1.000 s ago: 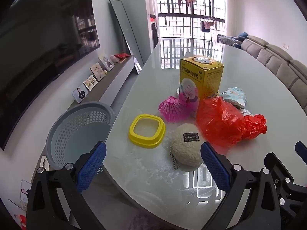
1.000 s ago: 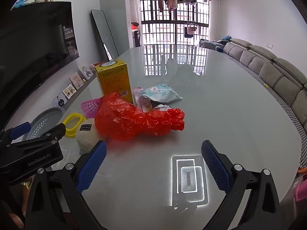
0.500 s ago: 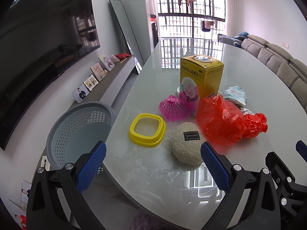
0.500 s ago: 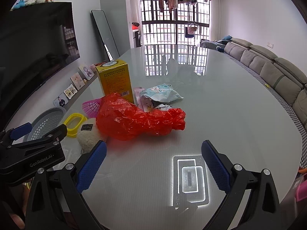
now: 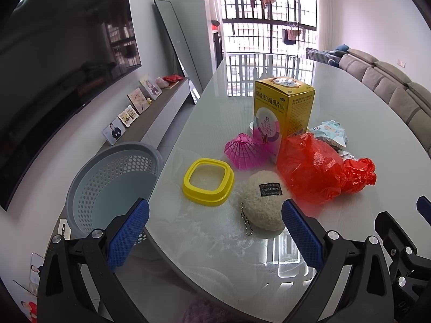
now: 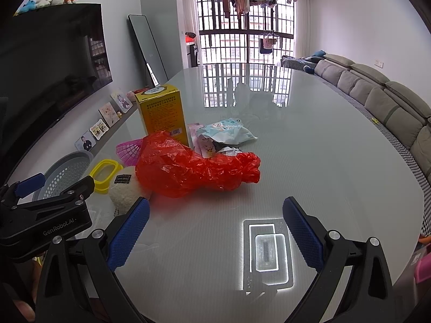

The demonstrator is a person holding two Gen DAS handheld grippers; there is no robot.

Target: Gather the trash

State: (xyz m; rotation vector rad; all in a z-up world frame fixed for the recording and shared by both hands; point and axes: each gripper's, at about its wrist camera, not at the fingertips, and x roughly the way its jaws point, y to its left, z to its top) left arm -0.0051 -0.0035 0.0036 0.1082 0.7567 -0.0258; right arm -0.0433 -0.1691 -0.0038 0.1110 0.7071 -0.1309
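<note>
The left gripper (image 5: 214,231) hangs over the near rim of the glossy oval bench (image 5: 350,113), jaws spread wide and holding nothing. The right gripper (image 6: 214,231) is likewise wide open and empty, above bare glass.

In the left wrist view the trash sits in one cluster past the fingers. A fluffy cream pouch (image 5: 262,202) lies nearest, at about 1 o'clock, just inside the right fingertip. A yellow square lid (image 5: 208,185) lies at 12 o'clock, close to the bench's left edge. Behind it is a pink mesh fan (image 5: 243,152), touching the upright yellow box (image 5: 282,113). A crumpled red plastic bag (image 5: 317,172) spreads at 2 o'clock, with pale snack wrappers (image 5: 330,133) behind it; whether they touch the bag cannot be told from here.

A grey perforated basket (image 5: 107,180) stands on the floor at 10 o'clock, its rim just beside the curved bench edge and below it.

In the right wrist view the whole right half of the bench, from 12 to 3 o'clock, lies open up to the edge by the grey sofa (image 6: 377,94). The red bag lies at 11 o'clock, well clear of the fingers.
</note>
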